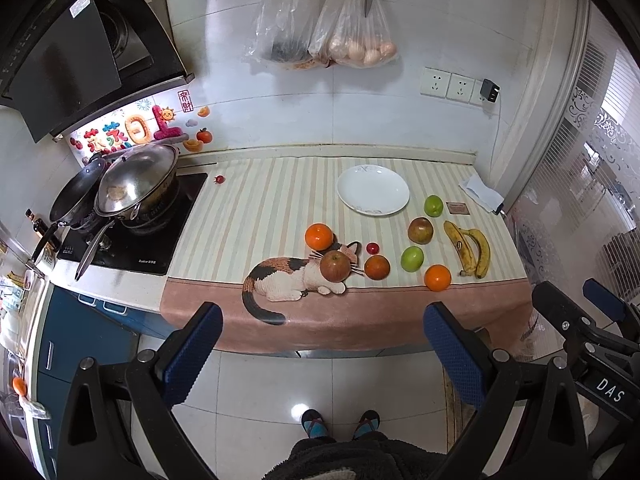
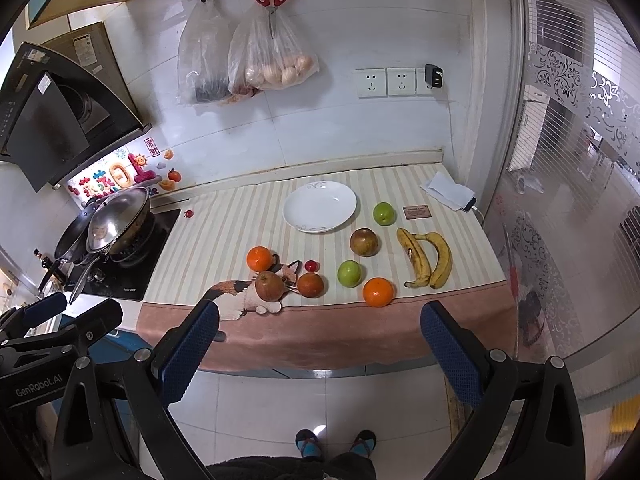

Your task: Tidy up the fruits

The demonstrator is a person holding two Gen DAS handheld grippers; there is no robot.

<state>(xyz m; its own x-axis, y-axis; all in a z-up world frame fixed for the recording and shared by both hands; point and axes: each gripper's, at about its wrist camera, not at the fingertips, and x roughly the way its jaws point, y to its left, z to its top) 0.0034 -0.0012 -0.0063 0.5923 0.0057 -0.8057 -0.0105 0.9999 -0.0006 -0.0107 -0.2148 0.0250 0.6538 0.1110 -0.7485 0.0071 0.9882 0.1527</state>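
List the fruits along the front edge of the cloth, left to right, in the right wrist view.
Reddish-brown apple → dark orange → green apple → bright orange → bananas.

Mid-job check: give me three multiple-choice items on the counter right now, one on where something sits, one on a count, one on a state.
1. Where do the bananas lie relative to the white plate?
A. On it
B. To its right, nearer the counter's front edge
C. By the stove

2. How many green apples are on the cloth?
A. One
B. Two
C. Four

3. What state is the plate in?
A. Empty
B. Holding oranges
C. Overturned

Answers: 1 B, they rest on the striped cloth apart from the plate. 2 B, one beside the plate, one further forward. 3 A, nothing lies in it.
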